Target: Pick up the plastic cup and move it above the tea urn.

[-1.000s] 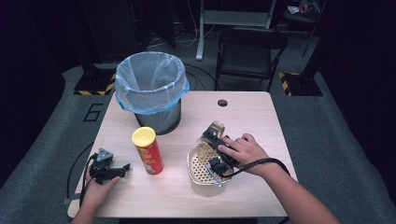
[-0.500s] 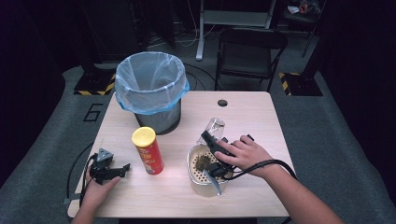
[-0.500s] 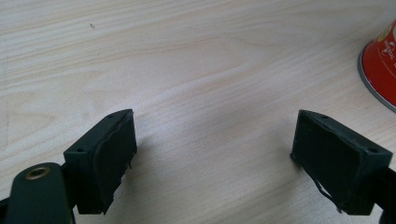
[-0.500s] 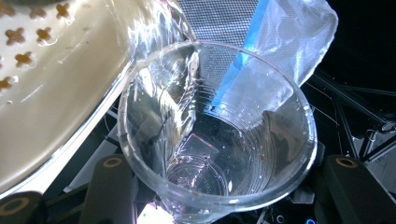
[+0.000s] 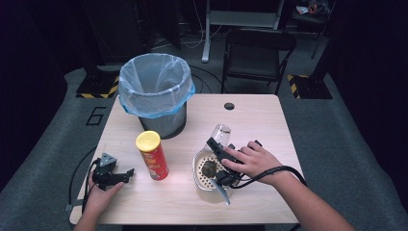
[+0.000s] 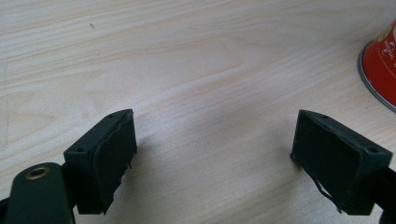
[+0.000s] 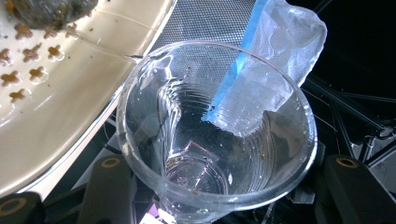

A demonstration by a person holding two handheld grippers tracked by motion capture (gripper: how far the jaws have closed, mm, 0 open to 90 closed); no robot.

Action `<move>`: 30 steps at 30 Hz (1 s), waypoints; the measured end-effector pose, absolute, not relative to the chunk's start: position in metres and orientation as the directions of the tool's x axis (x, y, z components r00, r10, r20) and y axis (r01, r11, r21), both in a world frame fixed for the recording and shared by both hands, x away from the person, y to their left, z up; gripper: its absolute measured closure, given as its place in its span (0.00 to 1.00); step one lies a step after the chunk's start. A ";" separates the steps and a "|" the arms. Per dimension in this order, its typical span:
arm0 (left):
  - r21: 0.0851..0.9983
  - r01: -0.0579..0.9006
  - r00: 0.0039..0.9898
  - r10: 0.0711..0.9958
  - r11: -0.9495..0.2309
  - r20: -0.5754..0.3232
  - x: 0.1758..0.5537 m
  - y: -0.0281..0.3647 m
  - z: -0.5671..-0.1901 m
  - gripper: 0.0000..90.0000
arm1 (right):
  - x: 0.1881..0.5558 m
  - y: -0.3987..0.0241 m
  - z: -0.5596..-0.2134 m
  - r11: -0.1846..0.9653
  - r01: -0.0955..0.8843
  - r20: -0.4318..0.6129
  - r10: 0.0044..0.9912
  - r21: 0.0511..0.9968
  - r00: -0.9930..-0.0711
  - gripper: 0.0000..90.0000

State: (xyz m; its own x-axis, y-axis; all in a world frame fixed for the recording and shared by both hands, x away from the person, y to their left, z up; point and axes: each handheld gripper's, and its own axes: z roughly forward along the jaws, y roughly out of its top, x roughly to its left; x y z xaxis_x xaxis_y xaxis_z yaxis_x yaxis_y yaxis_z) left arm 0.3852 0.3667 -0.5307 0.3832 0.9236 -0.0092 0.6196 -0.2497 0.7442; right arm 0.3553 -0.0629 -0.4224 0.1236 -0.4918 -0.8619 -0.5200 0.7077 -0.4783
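Right tool (image 5: pixel 217 144) tilted over strainer (image 5: pixel 204 178), clamping clear cup (image 5: pixel 221 132).

Both forearms enter from the bottom of the frame with no sleeves showing. The left gripper (image 5: pixel 113 173) at lower left is black, topped by a grey three-cornered plate, with a black cable looping behind it. Up close, its blocky jaws carry worn black pads (image 6: pixel 112 163), small screw holes and a brass-coloured rivet. The right gripper (image 5: pixel 222 161), right of centre, is black too, trailing a black cable.

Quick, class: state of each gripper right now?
Left gripper: open, empty, over bare table.
Right gripper: shut on the clear plastic cup, held above the strainer bowl.
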 end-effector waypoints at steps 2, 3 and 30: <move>0.744 0.619 0.383 0.924 -0.250 -0.009 0.385 0.367 -0.531 0.15 | 0.355 -0.063 -0.422 0.705 -0.521 -0.861 -0.493 -0.481 0.129 0.47; 0.744 0.619 0.384 0.923 -0.250 -0.009 0.385 0.367 -0.531 0.15 | 0.355 -0.063 -0.422 0.713 -0.520 -0.868 -0.481 -0.470 0.124 0.47; 0.744 0.620 0.383 0.924 -0.250 -0.009 0.385 0.367 -0.531 0.15 | 0.354 -0.064 -0.418 0.689 -0.520 -0.846 -0.514 -0.506 0.142 0.47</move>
